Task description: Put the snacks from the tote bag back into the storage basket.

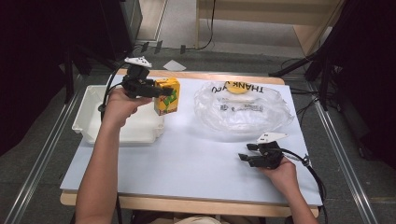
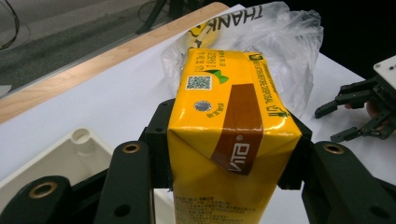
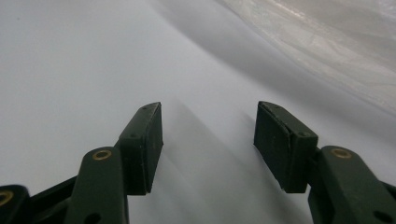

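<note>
While the left tool [image 1: 156,91] gripped the carton [image 1: 167,96] just beside the tray [image 1: 88,116], a level carry suited; the right tool [image 1: 248,152] lay released.

Grey carpet floor [image 1: 42,154], wooden bench [image 1: 280,11] beyond table, black curtains [image 1: 28,56] either side.

"VITA" runs along the brown band of the yellow carton [image 2: 233,140] (QR code above, toward 11 o'clock); "THANK" shows on the plastic bag [image 2: 261,28].
</note>
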### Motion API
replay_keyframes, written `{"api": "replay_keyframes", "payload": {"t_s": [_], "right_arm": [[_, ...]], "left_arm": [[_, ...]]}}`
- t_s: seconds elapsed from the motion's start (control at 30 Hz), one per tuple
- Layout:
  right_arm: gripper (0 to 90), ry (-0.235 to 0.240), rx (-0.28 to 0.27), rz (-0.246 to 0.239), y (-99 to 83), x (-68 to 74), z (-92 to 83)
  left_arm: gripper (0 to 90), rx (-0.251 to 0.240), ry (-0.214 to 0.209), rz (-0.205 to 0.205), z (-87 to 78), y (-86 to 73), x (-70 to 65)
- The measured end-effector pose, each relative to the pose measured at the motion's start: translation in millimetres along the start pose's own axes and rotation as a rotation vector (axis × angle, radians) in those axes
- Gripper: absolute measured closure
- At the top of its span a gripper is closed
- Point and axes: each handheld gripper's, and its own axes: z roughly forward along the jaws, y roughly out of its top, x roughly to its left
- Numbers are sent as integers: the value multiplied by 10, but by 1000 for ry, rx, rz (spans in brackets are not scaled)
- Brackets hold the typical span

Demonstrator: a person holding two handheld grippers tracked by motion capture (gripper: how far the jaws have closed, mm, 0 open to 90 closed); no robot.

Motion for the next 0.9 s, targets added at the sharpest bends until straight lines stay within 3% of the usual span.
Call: {"api": "replay_keyframes", "payload": {"t_s": [0.4, 0.9], "right_arm": [[430, 3, 1, 3, -1, -1, -1], [437, 7, 3, 1, 6, -18, -1]], "left_arm": [[525, -27, 50, -42, -158, -99, 190], [525, -26, 115, -80, -174, -225, 371]]}}
